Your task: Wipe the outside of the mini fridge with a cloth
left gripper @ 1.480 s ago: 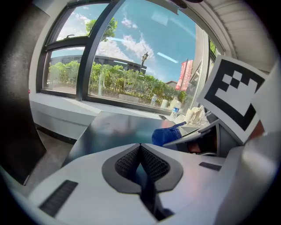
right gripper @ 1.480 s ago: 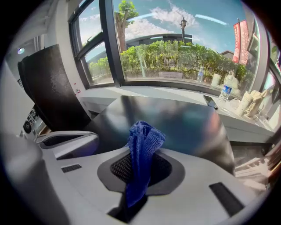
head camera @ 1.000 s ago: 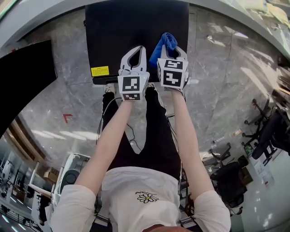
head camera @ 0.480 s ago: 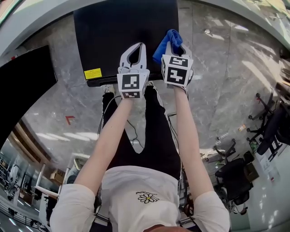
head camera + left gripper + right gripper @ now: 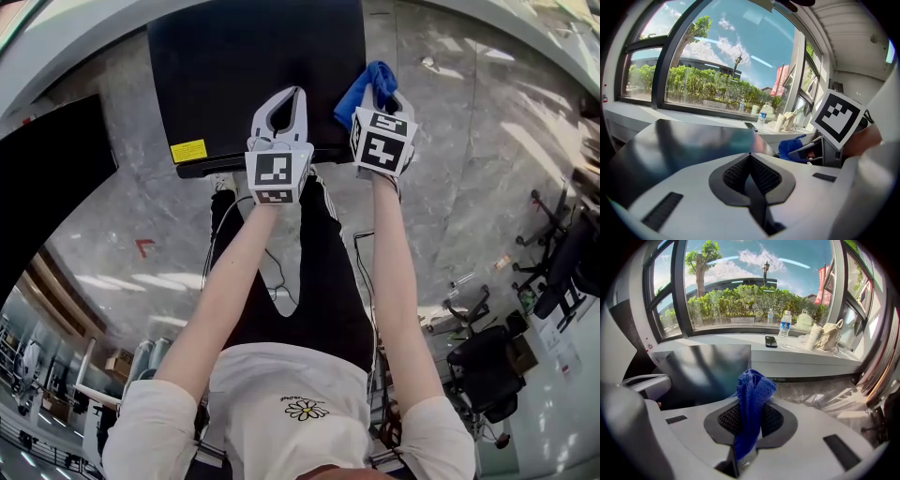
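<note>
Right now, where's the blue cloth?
Head view, right side: the blue cloth is clamped in the right gripper's tongs at the right edge of the mini fridge top, beside the left gripper.

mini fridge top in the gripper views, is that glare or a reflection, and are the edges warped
Right gripper view: the mini fridge top mirrors the bright window as a soft grey-teal sheen, no hard glare; the window's frames bow, fisheye. Left gripper view: same blurry reflection. Head view: it reads flat black.
</note>
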Tool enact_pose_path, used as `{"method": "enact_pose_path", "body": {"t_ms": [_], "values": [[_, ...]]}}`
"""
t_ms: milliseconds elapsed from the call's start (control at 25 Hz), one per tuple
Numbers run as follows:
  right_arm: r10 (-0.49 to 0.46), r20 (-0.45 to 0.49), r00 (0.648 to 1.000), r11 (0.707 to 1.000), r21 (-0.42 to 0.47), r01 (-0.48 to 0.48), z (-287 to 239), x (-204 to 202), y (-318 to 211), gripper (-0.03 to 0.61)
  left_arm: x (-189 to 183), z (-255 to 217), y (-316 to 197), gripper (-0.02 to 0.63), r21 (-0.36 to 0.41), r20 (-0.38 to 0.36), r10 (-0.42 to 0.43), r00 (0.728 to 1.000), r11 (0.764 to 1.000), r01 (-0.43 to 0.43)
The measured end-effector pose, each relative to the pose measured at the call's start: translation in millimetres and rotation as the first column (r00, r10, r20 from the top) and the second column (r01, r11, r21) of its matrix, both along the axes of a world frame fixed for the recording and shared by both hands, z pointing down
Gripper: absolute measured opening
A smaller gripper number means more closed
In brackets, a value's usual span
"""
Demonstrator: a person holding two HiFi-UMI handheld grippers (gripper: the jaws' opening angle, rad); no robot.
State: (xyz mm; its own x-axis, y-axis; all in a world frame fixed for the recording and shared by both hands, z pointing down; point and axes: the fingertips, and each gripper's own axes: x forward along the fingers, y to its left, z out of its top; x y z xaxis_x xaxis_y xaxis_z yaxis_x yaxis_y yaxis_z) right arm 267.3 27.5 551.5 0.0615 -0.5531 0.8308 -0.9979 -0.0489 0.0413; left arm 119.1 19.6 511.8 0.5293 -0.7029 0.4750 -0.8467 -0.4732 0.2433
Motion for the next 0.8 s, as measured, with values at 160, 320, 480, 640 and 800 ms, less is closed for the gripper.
{"method": "enact_pose_path", "body": {"t_ms": [160, 320, 480, 640, 800], "values": [[0.037, 0.005, 0.999, 0.999, 0.000, -0.037, 1.1, 11.3, 3.6, 0.064, -9.0, 0.3, 2.5, 0.005, 0.010, 0.012, -0.027, 1.000, 1.000, 0.027], [0.029, 0.008, 1.000, 0.999, 0.019, -0.029, -13.5, 7.5, 8.4, 0.064, -29.4, -8.0, -1.3, 0.005, 0.028, 0.007, -0.088, 0.996, 0.996, 0.087], [-0.033, 0.003, 0.999, 0.999, 0.032, 0.033, -31.7, -22.4, 16.5, 0.064, -62.5, -16.9, -4.6, 0.005, 0.039, 0.006, -0.143, 0.990, 0.989, 0.143], [-0.080, 0.009, 0.997, 0.996, 0.050, 0.079, -52.1, -83.7, 21.2, 0.064, -118.4, -34.2, -7.2, 0.005, 0.063, -0.012, -0.186, 0.982, 0.980, 0.186], [-0.111, 0.023, 0.994, 0.991, 0.083, 0.109, -78.3, -164.6, 25.3, 0.064, -185.4, -54.1, 1.6, 0.005, 0.090, -0.008, -0.182, 0.983, 0.979, 0.182]]}}
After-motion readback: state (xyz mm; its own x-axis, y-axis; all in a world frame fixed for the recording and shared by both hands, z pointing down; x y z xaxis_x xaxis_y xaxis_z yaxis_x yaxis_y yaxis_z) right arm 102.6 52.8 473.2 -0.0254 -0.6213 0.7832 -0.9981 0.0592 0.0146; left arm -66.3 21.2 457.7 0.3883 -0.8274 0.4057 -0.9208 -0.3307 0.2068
